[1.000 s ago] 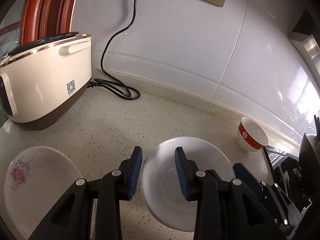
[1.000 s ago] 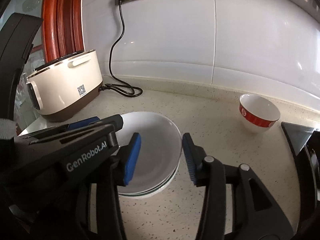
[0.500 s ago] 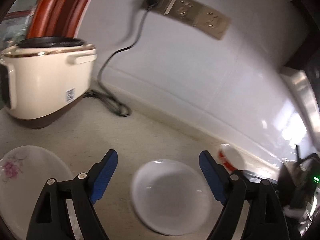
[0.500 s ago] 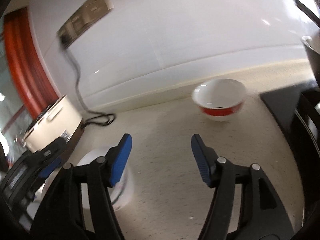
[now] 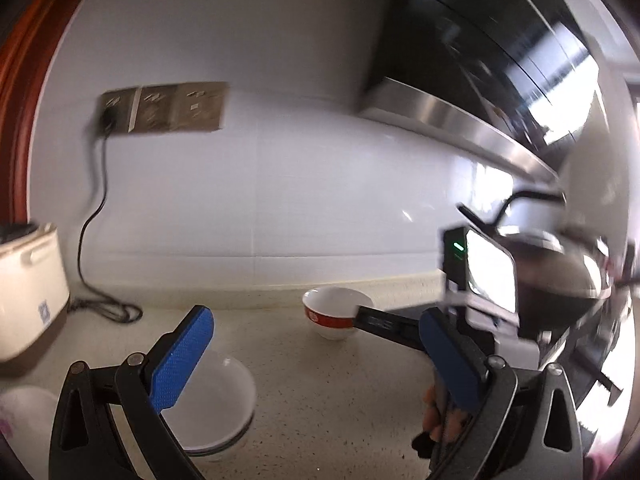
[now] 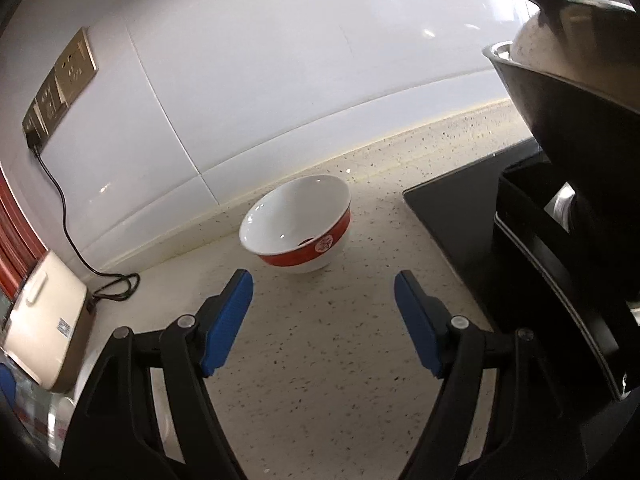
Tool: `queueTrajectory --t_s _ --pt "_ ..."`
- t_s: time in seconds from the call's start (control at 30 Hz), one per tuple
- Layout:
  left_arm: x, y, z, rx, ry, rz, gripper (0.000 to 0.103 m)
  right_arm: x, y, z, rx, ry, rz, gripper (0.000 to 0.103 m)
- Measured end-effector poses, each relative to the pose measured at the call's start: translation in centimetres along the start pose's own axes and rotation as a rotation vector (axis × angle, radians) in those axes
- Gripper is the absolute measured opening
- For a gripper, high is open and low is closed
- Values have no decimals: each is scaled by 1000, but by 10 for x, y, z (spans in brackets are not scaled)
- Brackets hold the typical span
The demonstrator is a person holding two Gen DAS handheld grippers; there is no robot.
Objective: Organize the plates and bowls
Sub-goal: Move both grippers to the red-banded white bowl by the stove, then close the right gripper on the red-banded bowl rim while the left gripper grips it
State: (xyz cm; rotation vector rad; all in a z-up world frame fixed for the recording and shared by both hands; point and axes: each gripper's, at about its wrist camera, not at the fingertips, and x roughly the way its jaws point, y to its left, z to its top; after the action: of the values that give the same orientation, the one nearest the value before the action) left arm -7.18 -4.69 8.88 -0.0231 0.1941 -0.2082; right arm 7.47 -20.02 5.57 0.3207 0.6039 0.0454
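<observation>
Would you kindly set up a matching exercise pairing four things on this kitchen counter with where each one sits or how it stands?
Things:
1. red-banded bowl
2. white bowls
3. rice cooker
4. right hand-held gripper

Places or states:
A. plugged into the wall socket by a black cord
B. open, holding nothing
C. stacked together on the counter
D. alone near the wall, beside the black stove

Pairs: 1-D, 2-C, 3-A, 4-B
</observation>
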Motion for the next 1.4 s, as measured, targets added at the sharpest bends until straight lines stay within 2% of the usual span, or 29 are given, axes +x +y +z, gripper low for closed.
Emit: queueTrajectory --t_s 0.1,0.27,0.5,0.57,0.67,0.8,0.83,0.9,0.93,0.97,1.03,1.23,1.3,1.4 --pt "4 -4 -3 29 10 -11 103 -3 5 0 -25 -20 3 76" --pt "0 11 -3 -51 -39 -15 103 9 5 6 -21 -40 14 76" --pt "-24 41 4 -181 -179 69 103 65 -16 29 172 93 -18 76" --pt "-26 51 5 -226 -188 88 103 77 -17 34 197 113 -23 76" --pt "-27 64 7 -279 -190 109 103 100 -10 41 193 164 -82 76" --pt "-23 73 8 -318 -184 122 103 119 -4 37 166 239 -117 76" --pt "-22 74 8 -318 -180 125 103 119 -2 36 145 232 -135 71" --pt "-20 76 9 -321 -173 130 103 115 -4 34 153 251 -126 51" --pt "-20 76 9 -321 -171 129 103 113 -5 34 150 261 -125 33" --pt "-19 77 10 -323 -172 131 103 110 -5 33 129 265 -134 25" --pt "-19 79 9 -328 -173 138 103 101 -4 29 88 259 -133 22" --pt "-15 88 7 -360 -151 143 103 52 -10 6 14 277 -59 17" --pt "-11 90 5 -379 -121 108 103 36 -14 -5 -8 293 -26 16" --pt "1 88 3 -414 -25 -27 103 7 -21 -22 -55 303 5 16"
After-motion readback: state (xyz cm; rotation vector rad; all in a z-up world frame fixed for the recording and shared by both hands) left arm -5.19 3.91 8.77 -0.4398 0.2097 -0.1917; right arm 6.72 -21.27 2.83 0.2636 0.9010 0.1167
